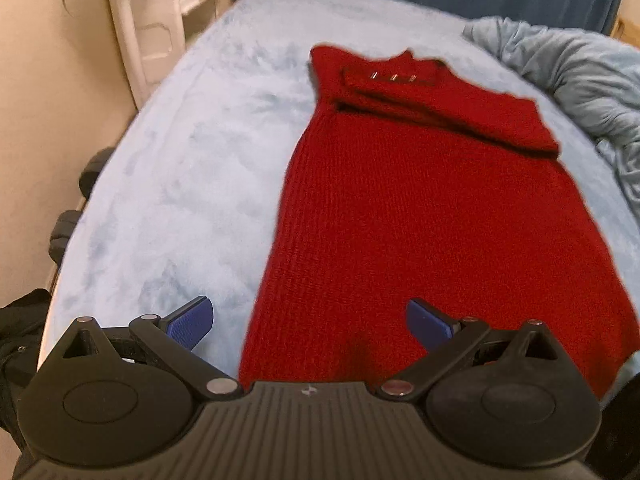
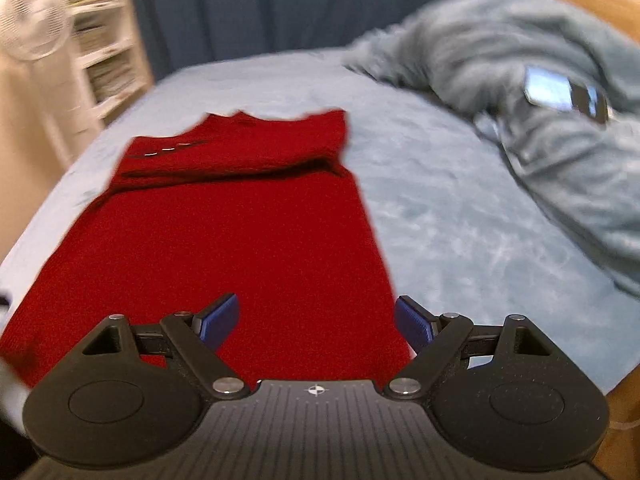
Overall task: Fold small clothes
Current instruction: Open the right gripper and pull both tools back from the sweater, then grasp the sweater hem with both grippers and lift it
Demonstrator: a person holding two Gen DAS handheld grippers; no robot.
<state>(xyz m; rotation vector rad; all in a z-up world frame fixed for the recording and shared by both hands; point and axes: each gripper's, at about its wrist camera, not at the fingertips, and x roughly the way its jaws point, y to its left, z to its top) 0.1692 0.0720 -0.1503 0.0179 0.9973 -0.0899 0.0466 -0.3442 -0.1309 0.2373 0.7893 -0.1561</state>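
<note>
A red knitted garment (image 1: pixel 420 208) lies flat on the pale blue bed (image 1: pixel 192 168), hem towards me, with a sleeve folded across its chest and small metal buttons near the neck. My left gripper (image 1: pixel 310 326) is open above the hem's left corner, one blue pad over the bed, the other over the knit. In the right wrist view the same garment (image 2: pixel 240 232) fills the lower left. My right gripper (image 2: pixel 316 322) is open above the hem's right corner, straddling the garment's right edge. Both grippers are empty.
A crumpled grey-blue duvet (image 2: pixel 540 92) is heaped at the bed's right side, with a phone-like device (image 2: pixel 564 94) on it. A white fan (image 2: pixel 32 16) and shelves (image 2: pixel 104 60) stand at the left. Dark blue curtains (image 2: pixel 280 4) hang behind. A dark object (image 1: pixel 20 332) sits at the bed's left edge.
</note>
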